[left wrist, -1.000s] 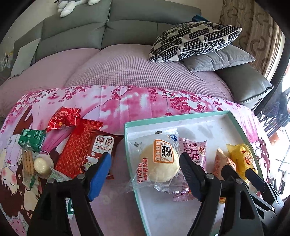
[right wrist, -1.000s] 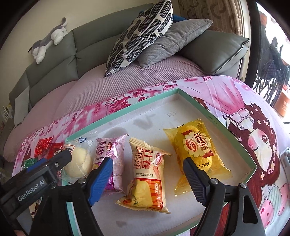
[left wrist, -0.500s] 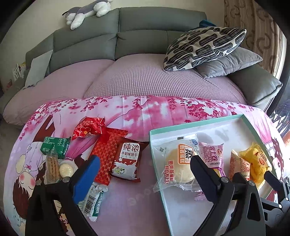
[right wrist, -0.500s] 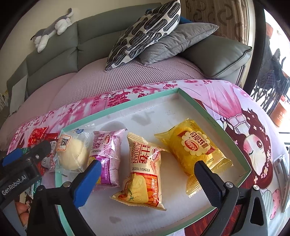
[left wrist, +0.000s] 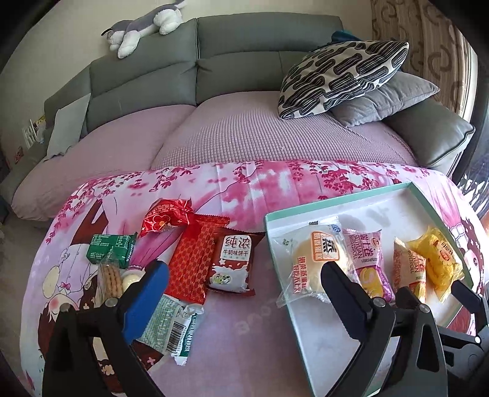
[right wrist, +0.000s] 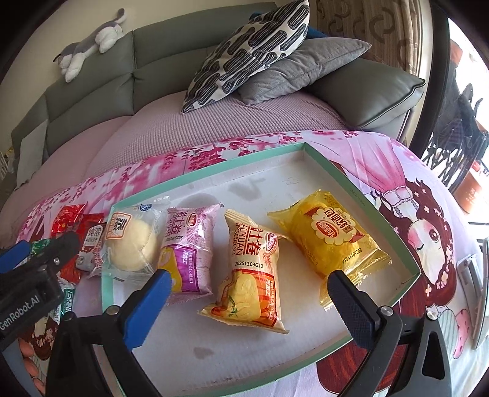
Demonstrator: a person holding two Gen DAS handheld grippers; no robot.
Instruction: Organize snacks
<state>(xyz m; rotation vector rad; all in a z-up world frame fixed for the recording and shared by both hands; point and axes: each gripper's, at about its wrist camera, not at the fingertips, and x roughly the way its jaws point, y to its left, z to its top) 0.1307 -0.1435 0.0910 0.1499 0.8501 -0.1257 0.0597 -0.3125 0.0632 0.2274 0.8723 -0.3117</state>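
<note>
A teal-rimmed white tray [left wrist: 336, 205] [right wrist: 214, 171] holds a clear-wrapped bun [left wrist: 311, 259] [right wrist: 131, 241], a purple roll packet [left wrist: 365, 262] [right wrist: 189, 244], an orange roll packet [left wrist: 408, 268] [right wrist: 253, 274] and a yellow bread packet [left wrist: 437, 259] [right wrist: 333, 238]. Left of the tray lie a milk biscuit packet [left wrist: 233, 262], a red patterned packet [left wrist: 192, 262], a red candy bag [left wrist: 165, 215], a green packet [left wrist: 110, 245] and a green-white wrapper [left wrist: 171, 329]. My left gripper [left wrist: 244, 299] hangs open above the tray's left edge. My right gripper [right wrist: 249, 305] hangs open over the orange packet. Neither holds anything.
The snacks lie on a pink cartoon-print cloth [left wrist: 244, 183] over a table. Behind it stands a grey sofa [left wrist: 244, 61] with a lilac cover, patterned and grey cushions [left wrist: 345, 73] and a plush toy [left wrist: 143, 27]. A silver object [right wrist: 472, 274] lies at the cloth's right edge.
Both grippers' jaws spread wider. The left gripper drew back and up, bringing more of the loose snacks on the left into view. The right gripper stayed nearly in place.
</note>
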